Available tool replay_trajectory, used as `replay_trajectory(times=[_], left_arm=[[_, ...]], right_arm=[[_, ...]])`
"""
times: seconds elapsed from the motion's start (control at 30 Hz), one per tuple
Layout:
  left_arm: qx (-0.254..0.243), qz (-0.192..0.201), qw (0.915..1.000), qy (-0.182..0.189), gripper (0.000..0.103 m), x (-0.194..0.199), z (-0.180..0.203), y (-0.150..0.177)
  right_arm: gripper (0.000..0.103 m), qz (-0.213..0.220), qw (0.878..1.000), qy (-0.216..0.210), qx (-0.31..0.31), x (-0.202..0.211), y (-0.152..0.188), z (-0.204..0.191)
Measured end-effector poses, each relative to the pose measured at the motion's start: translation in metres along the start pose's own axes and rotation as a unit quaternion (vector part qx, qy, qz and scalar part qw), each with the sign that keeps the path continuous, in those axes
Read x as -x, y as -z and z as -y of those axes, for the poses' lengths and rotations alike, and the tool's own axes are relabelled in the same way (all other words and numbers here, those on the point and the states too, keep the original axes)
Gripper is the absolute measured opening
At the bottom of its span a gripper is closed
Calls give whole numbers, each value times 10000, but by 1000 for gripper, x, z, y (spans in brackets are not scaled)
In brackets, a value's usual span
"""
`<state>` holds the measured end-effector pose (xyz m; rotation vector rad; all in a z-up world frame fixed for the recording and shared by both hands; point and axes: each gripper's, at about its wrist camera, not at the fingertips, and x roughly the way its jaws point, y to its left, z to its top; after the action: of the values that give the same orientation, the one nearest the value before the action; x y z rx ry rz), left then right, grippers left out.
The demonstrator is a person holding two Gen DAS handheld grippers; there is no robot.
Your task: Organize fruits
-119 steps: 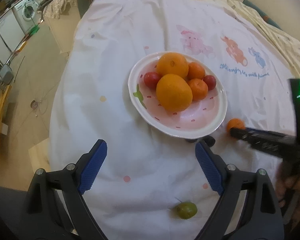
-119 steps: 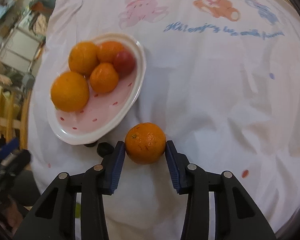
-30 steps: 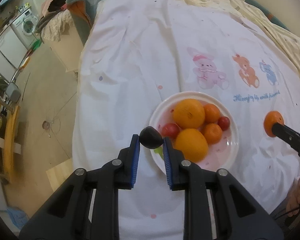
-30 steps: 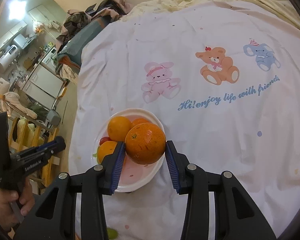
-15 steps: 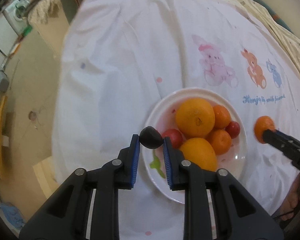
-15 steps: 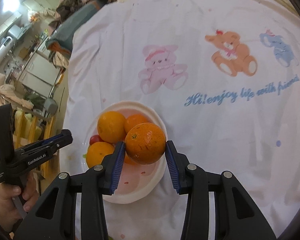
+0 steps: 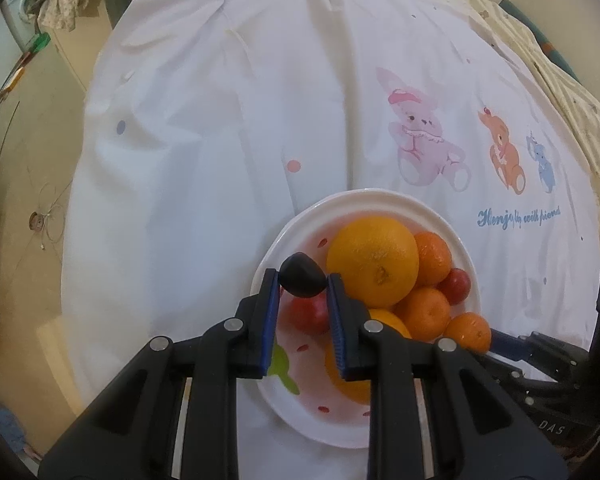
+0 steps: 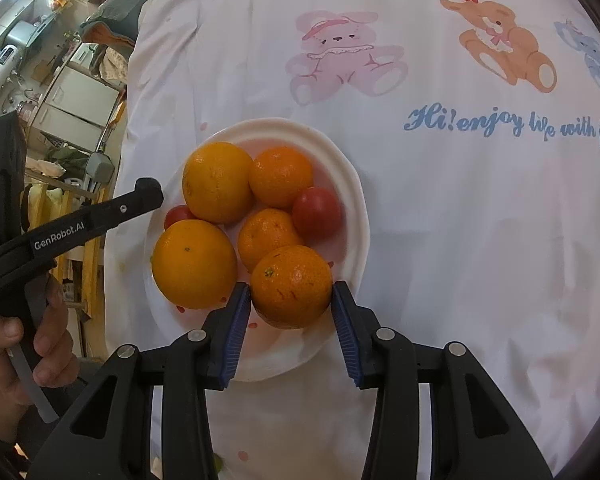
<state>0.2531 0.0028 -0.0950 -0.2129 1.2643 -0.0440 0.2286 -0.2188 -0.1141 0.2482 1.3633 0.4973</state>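
Note:
A white plate (image 7: 340,196) (image 8: 284,124) holds two big oranges (image 8: 218,182) (image 8: 194,264), two mandarins (image 8: 280,178) (image 8: 266,242) and two cherry tomatoes (image 8: 316,218) (image 8: 178,214). My left gripper (image 7: 303,280) is shut on a small dark fruit (image 7: 300,276), just above the plate's left side, beside the big orange (image 7: 372,260). My right gripper (image 8: 292,296) has a third mandarin (image 8: 292,286) between its pads, low over the plate's near part and against the other fruit. Its jaws are starting to open, and the pads still touch the peel.
The plate lies on a white cloth (image 8: 460,220) printed with cartoon animals and blue writing. The cloth's left edge drops to the floor (image 7: 32,160), with furniture beyond. A hand (image 8: 20,344) holds the left gripper's handle. A green fruit (image 8: 218,462) peeks out at the bottom.
Both grippers have sunk toward the plate, which now looks larger. The mandarin has come down among the fruit on the plate. The dark fruit has moved over the plate's left side.

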Motion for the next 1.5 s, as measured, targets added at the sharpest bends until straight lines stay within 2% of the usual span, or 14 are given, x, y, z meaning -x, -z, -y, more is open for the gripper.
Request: replay_trajectory(times=[0.2, 0.27, 0.3, 0.33, 0.37, 0.4, 0.43, 0.67, 0.9, 1.0, 1.2, 1.27, 1.3, 1.5], left_arm=[[-44, -43, 10000, 57, 21, -2, 3, 1], [-23, -85, 9999, 94, 21, -3, 3, 1], [7, -106, 9999, 122, 23, -3, 2, 0], [39, -109, 9998, 137, 35, -3, 1, 0], [76, -87, 9998, 138, 49, -2, 0, 0], [135, -13, 9998, 125, 54, 1, -1, 0], [164, 53, 9998, 116, 57, 3, -2, 0], [232, 131, 9996, 7, 58, 8, -6, 0], [85, 232, 9997, -95, 58, 18, -2, 8], [12, 355, 9994, -31, 58, 28, 1, 17], [-269, 661, 9973, -147, 58, 56, 8, 34], [-234, 707, 9972, -107, 72, 62, 6, 42], [-182, 737, 9971, -94, 75, 64, 6, 47], [-98, 739, 9971, -124, 76, 72, 4, 71]], right_arm=[[46, -41, 10000, -33, -15, 0, 1, 0], [49, -28, 10000, -73, -36, 1, 0, 0], [58, -4, 9999, -111, -62, 2, -1, 0], [64, 55, 9998, -153, -82, 5, -2, 0], [75, 90, 9998, -146, -76, 7, -2, 0], [77, 125, 9998, -135, -63, 10, -2, 0], [77, 173, 9998, -120, -64, 12, -2, 0], [77, 362, 9987, -144, -340, 31, 4, 15], [77, 568, 9977, -13, -360, 45, 11, 15], [77, 666, 9971, -35, -375, 52, 13, 14], [77, 804, 9961, 11, -367, 64, 18, 14], [77, 848, 9957, 29, -376, 68, 20, 14], [77, 857, 9955, 18, -394, 69, 22, 15], [77, 919, 9951, -20, -375, 77, 37, 11]])
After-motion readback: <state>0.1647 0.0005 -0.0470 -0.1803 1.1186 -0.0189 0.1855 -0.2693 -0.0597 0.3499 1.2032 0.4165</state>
